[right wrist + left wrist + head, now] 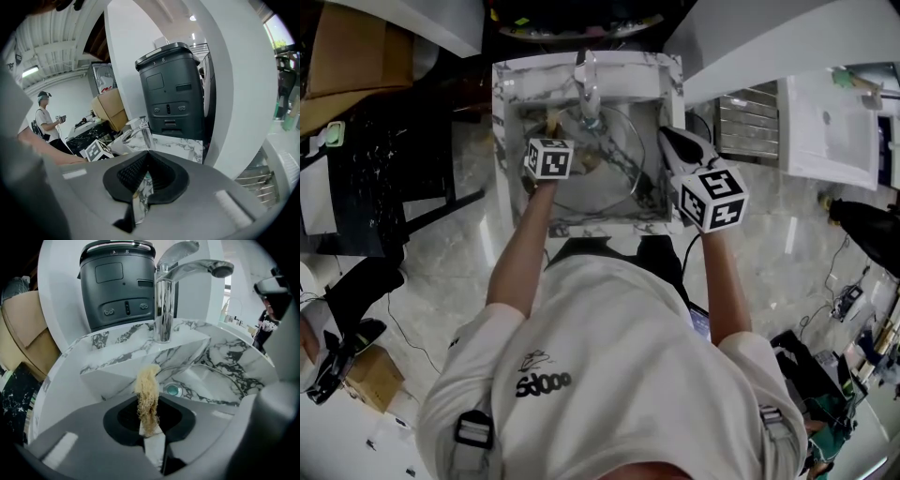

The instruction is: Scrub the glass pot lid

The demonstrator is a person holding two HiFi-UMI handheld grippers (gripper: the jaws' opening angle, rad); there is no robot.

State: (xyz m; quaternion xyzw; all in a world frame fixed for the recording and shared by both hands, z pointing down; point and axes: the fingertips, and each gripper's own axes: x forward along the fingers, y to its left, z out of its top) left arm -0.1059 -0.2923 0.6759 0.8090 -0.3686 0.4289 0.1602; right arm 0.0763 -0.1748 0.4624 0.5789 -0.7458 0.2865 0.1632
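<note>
Counts: 2 grippers, left gripper (150,425) and right gripper (144,176). 1 loofah scrubber (147,394) in the left jaws. 1 glass pot lid (614,164). Ahead of the left gripper: 1 marble sink (112,350), 1 faucet (164,301), 1 drain (173,390), 1 dark grey appliance (117,287). 1 bystander (44,119) left of the right gripper.

The faucet (588,89) hangs over the back of the sink (628,70). The glass lid (614,155) fills most of it, so only narrow room is open beside the walls.

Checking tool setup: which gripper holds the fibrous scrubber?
The left gripper: a tan loofah scrubber is pinched in it, while the right gripper clamps the glass lid.
</note>
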